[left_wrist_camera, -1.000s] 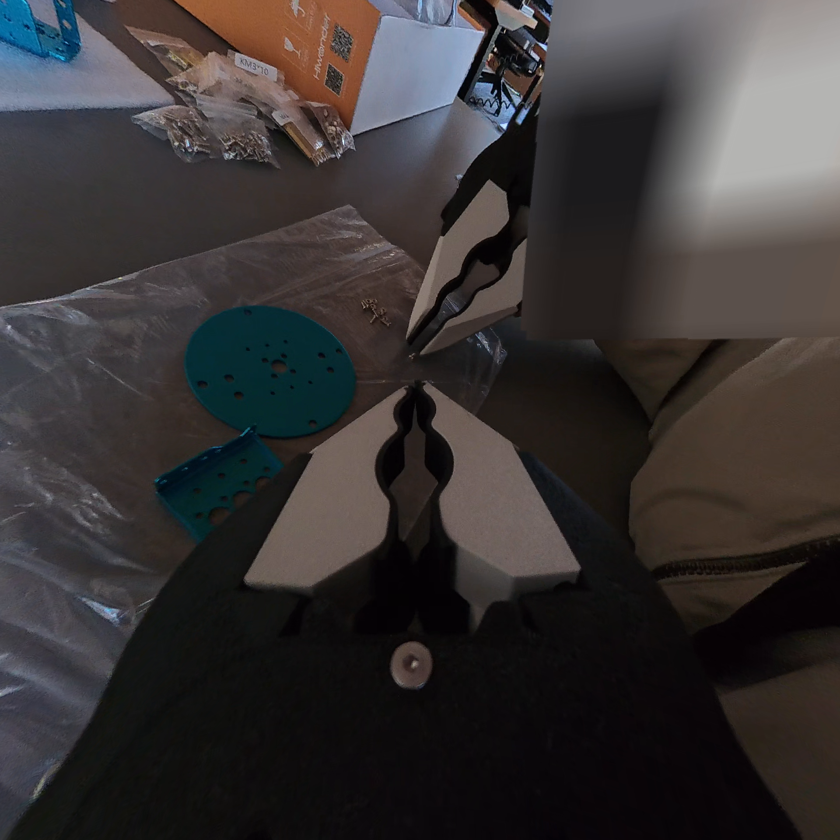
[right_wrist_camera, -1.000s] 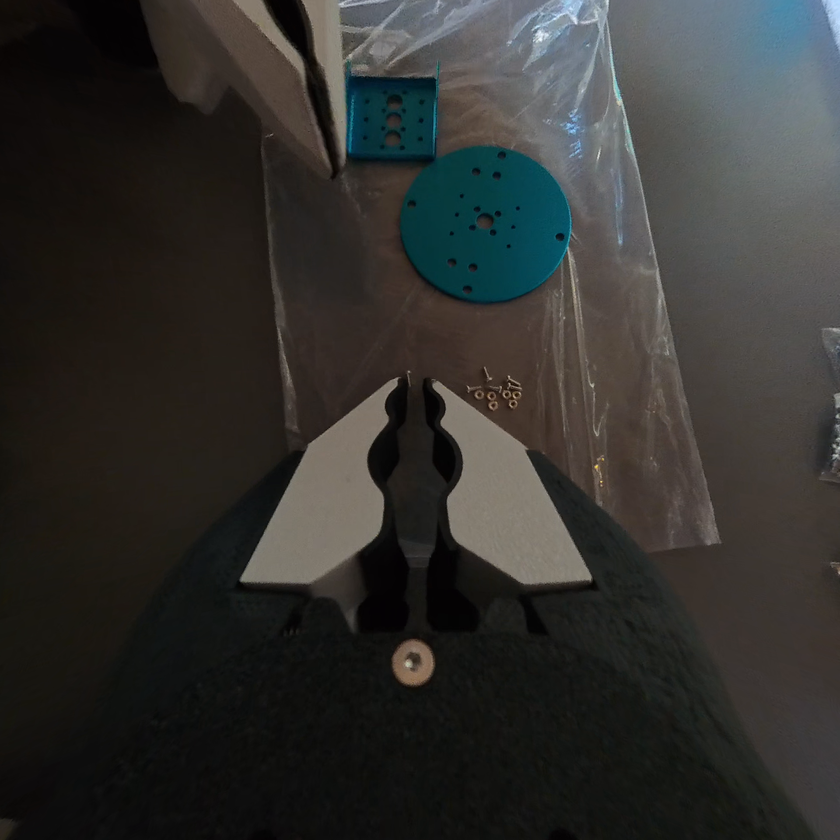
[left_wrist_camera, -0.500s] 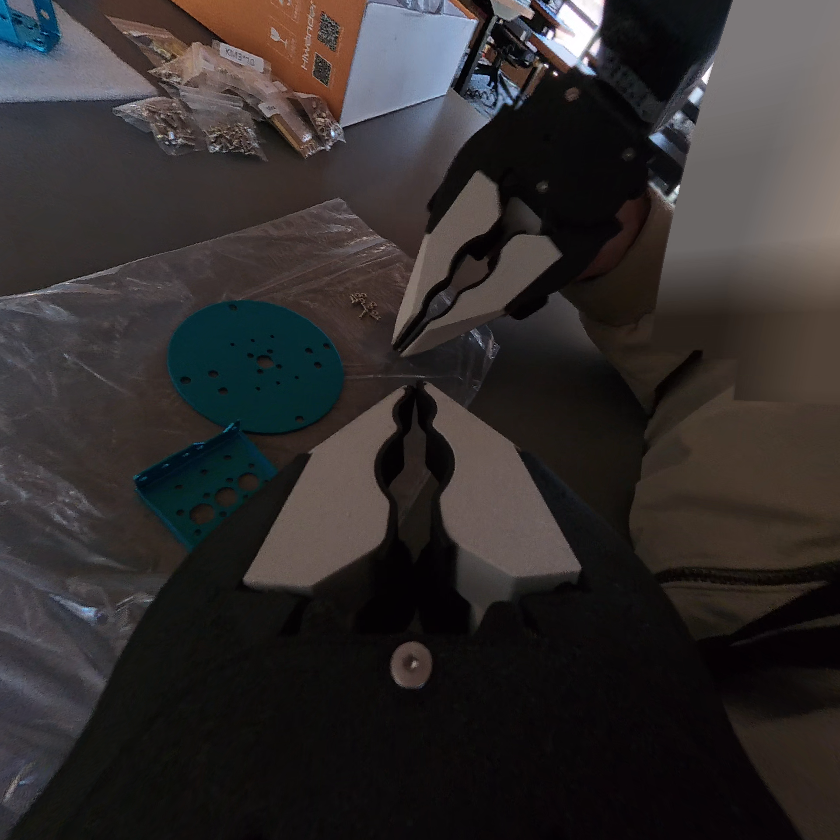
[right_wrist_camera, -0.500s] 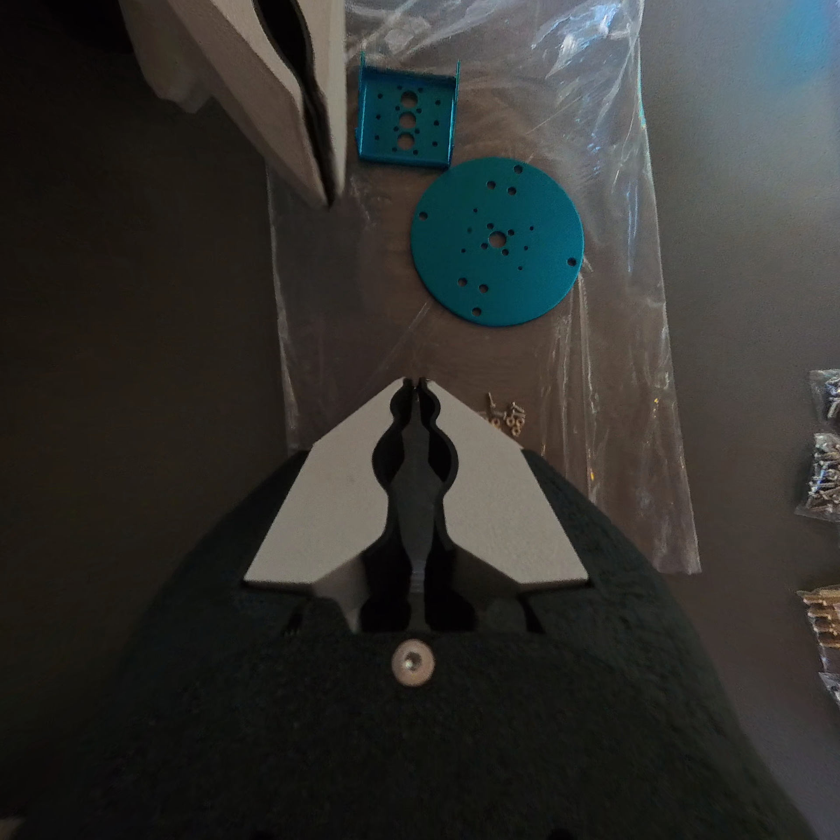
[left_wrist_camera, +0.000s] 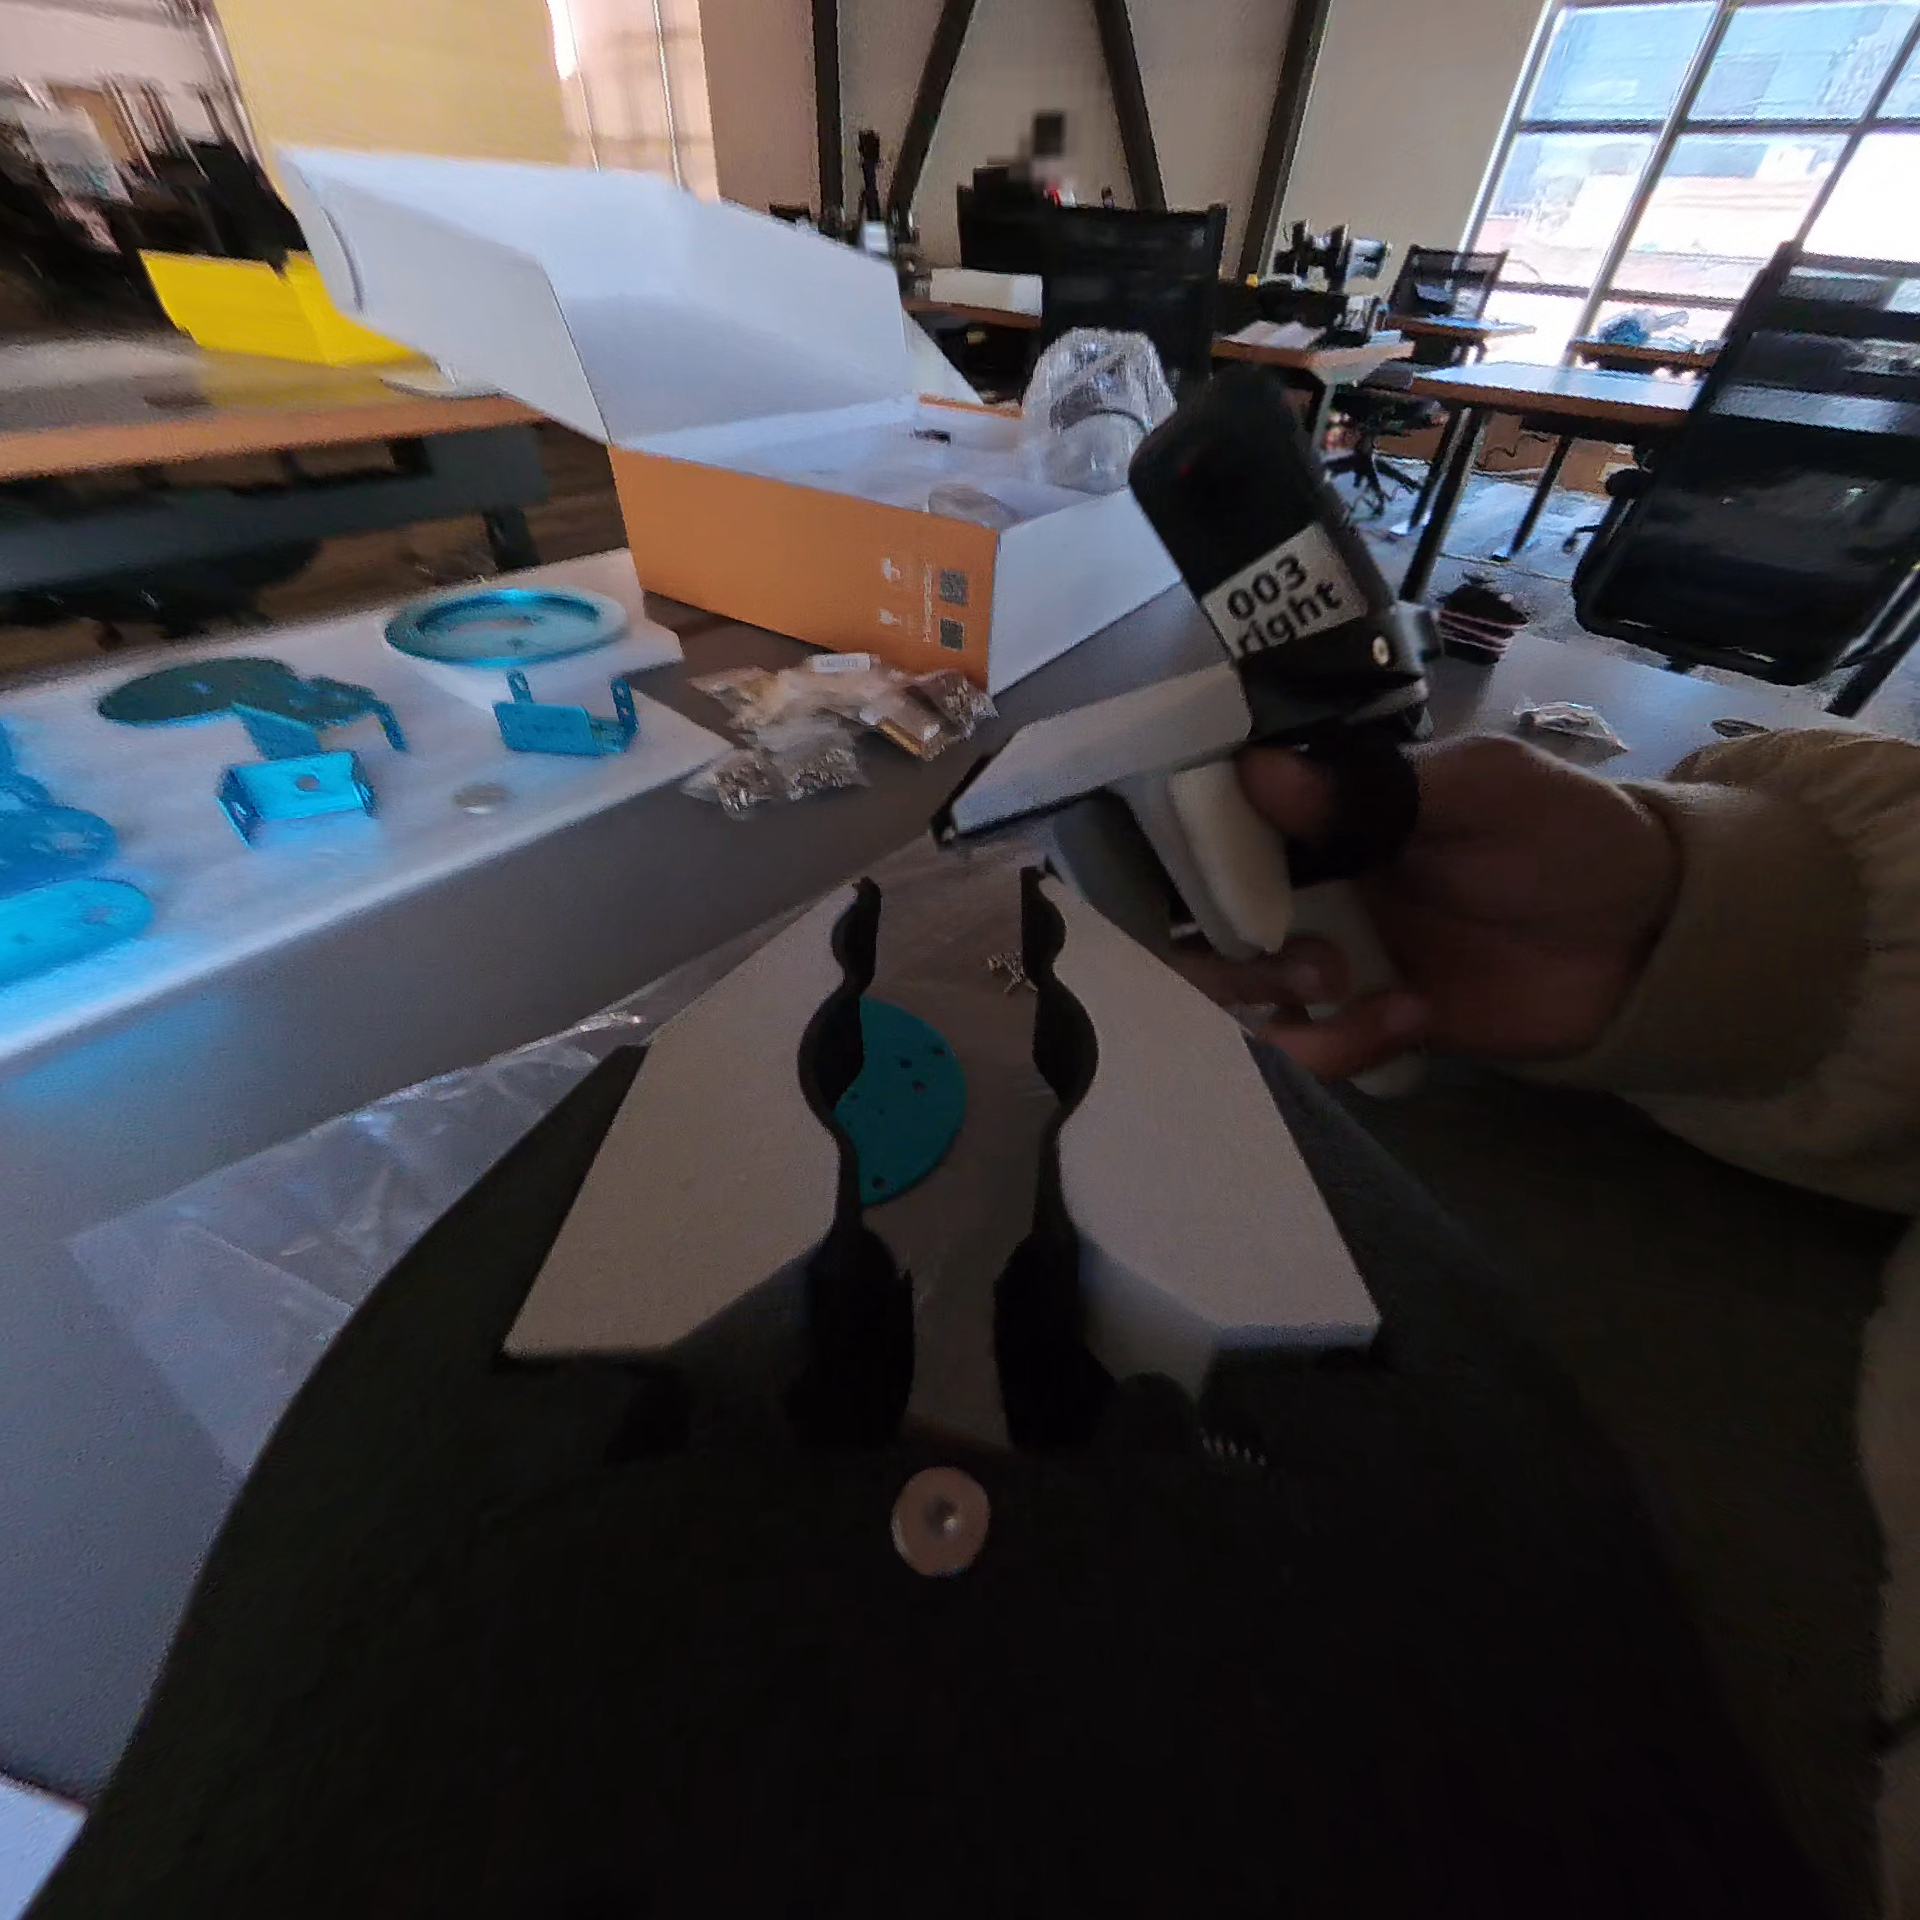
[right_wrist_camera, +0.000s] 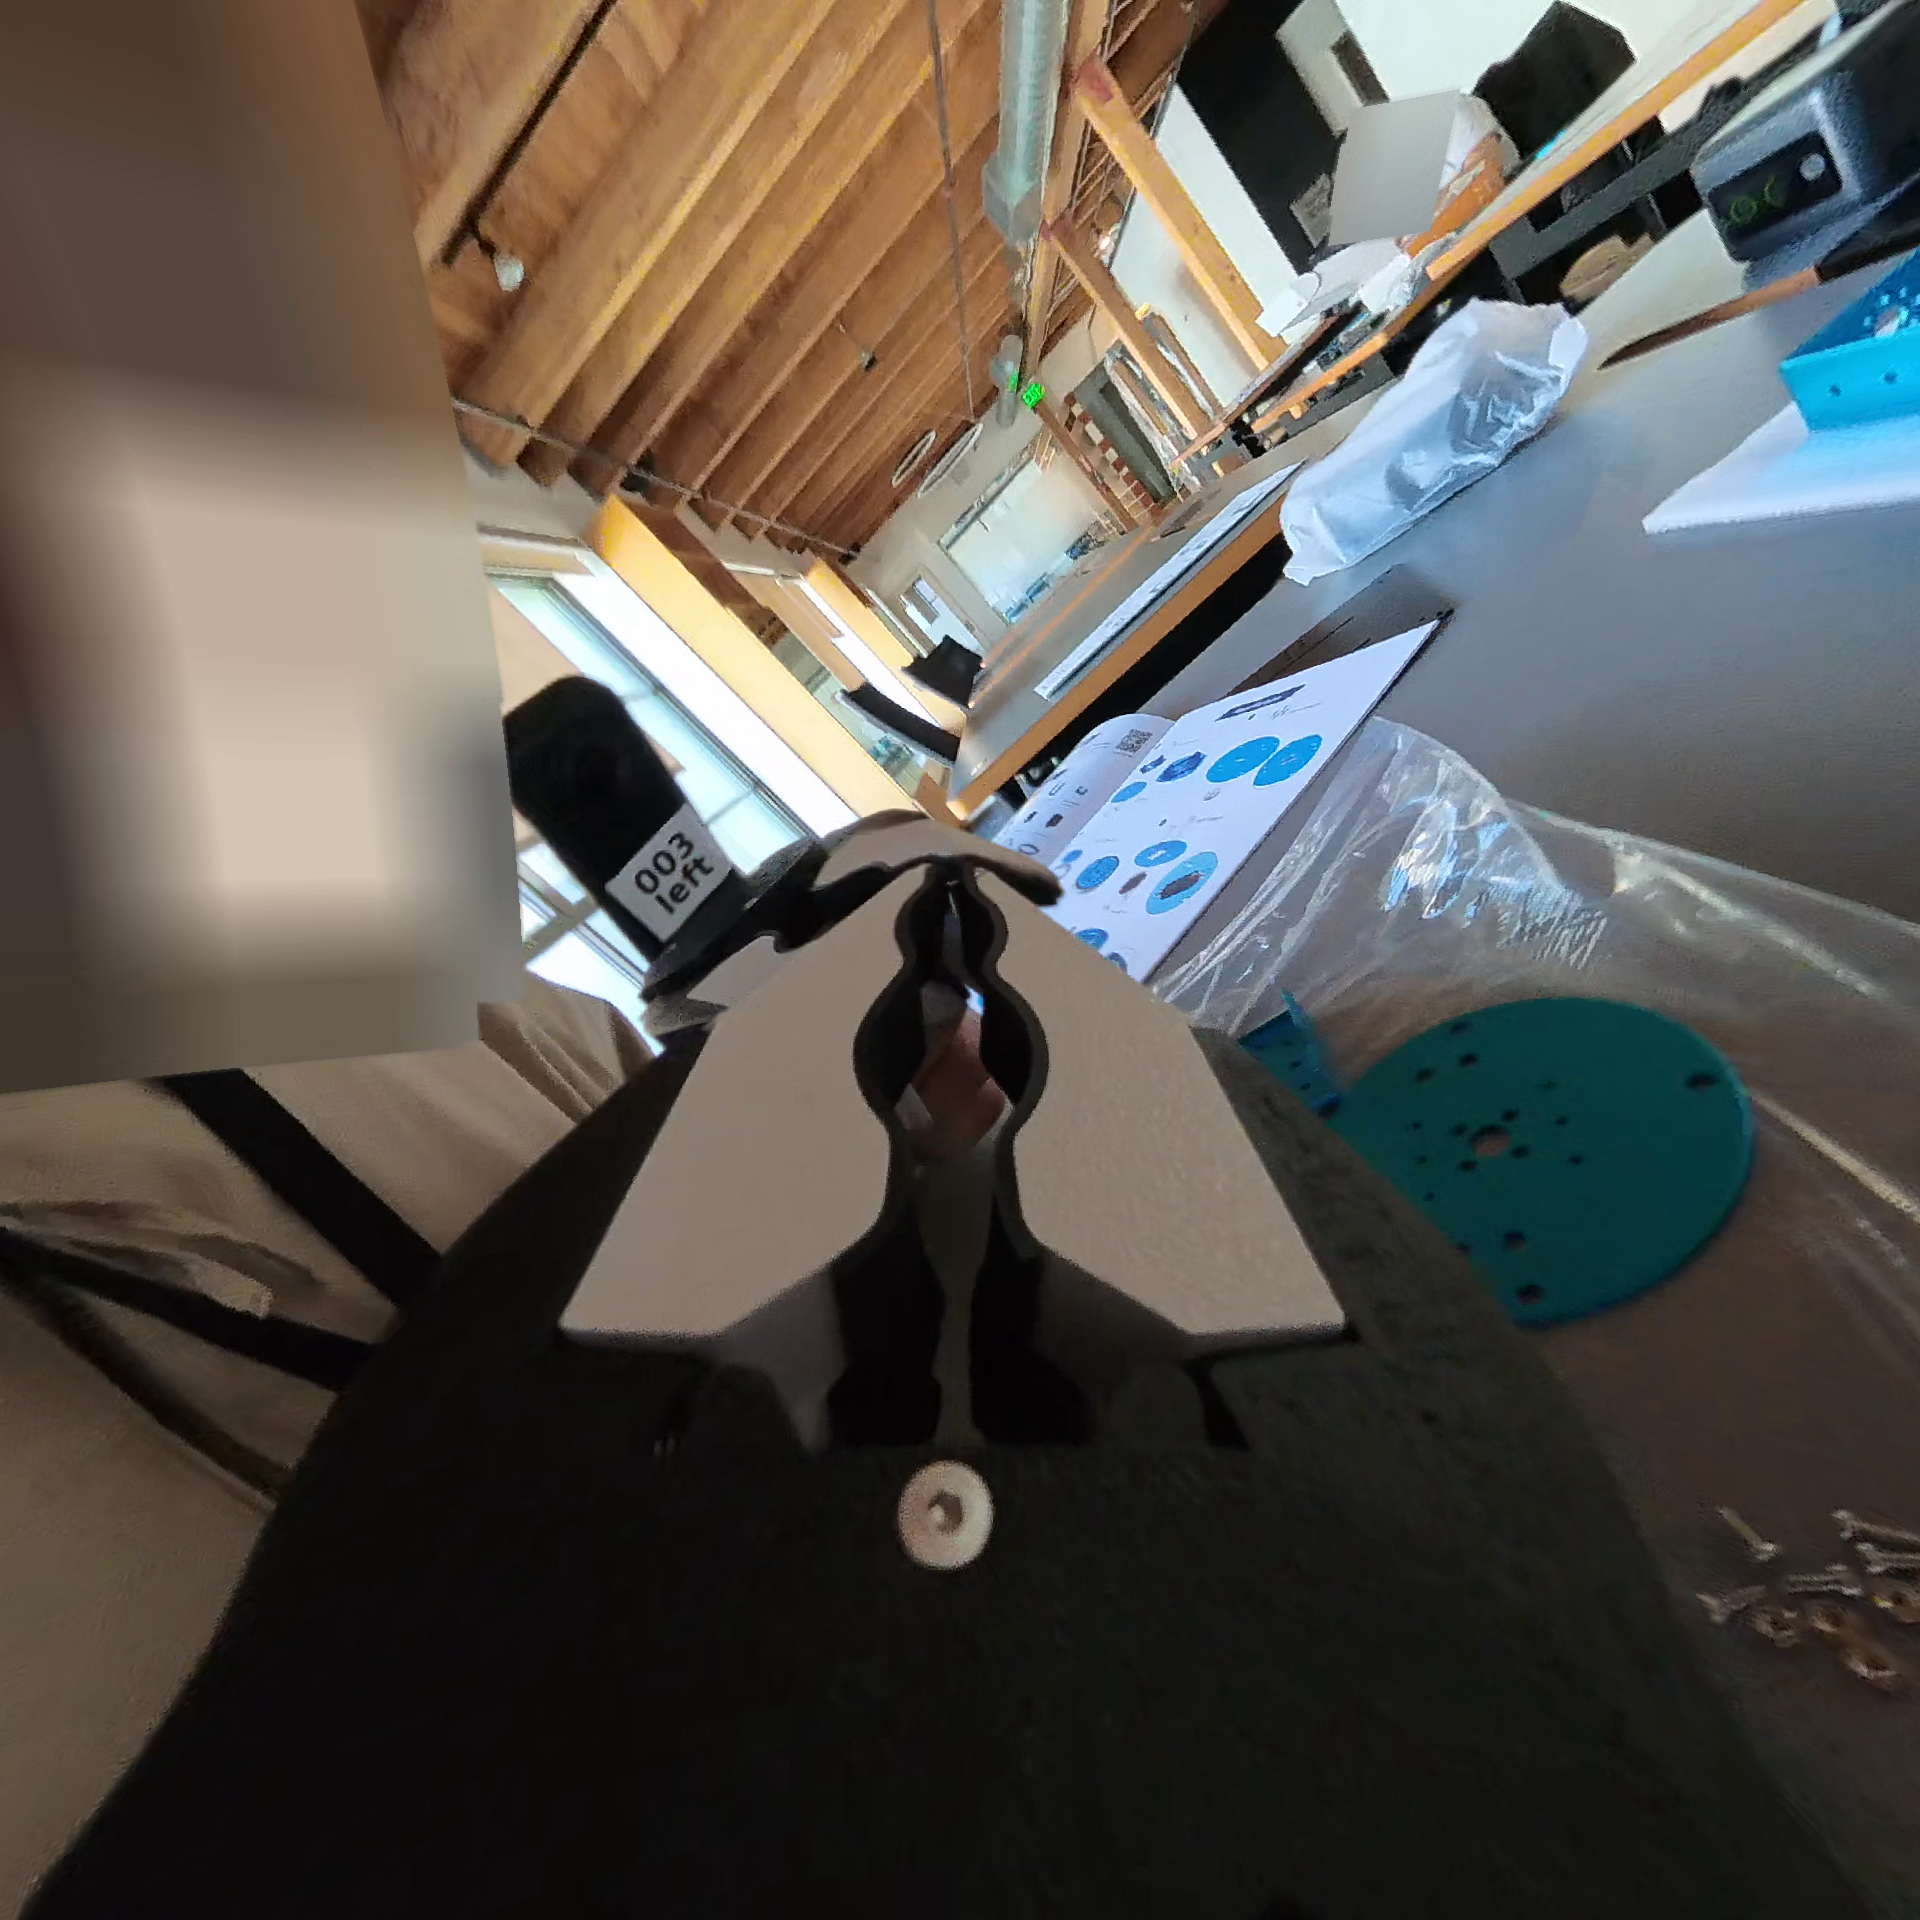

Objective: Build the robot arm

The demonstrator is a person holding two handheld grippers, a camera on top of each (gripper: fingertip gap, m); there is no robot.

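Observation:
My left gripper (left_wrist_camera: 945, 891) is open and empty, raised above the table. Between its fingers a teal round plate with holes (left_wrist_camera: 900, 1112) lies on a clear plastic sheet (left_wrist_camera: 312, 1195), with tiny screws (left_wrist_camera: 1006, 966) beyond. My right gripper (right_wrist_camera: 951, 883) is shut; I cannot tell whether anything small sits at its tips. It also shows in the left wrist view (left_wrist_camera: 951, 831), held by a hand (left_wrist_camera: 1475, 914), tip just beyond my left fingertips. In the right wrist view the teal plate (right_wrist_camera: 1538, 1153), a blue bracket (right_wrist_camera: 1294, 1049) and loose screws and nuts (right_wrist_camera: 1818, 1600) lie to the right.
An open orange and white box (left_wrist_camera: 831, 540) stands at the back, with bags of screws (left_wrist_camera: 831, 727) in front. Blue metal parts (left_wrist_camera: 296, 790) lie on white foam at the left. A printed sheet (right_wrist_camera: 1195, 810) and a crumpled plastic bag (right_wrist_camera: 1434, 436) lie farther along the table. My two grippers' fingertips are within a few centimetres of each other.
Both grippers have lifted off the plastic sheet and tilted up towards the room. My left gripper has opened; my right gripper stays shut.

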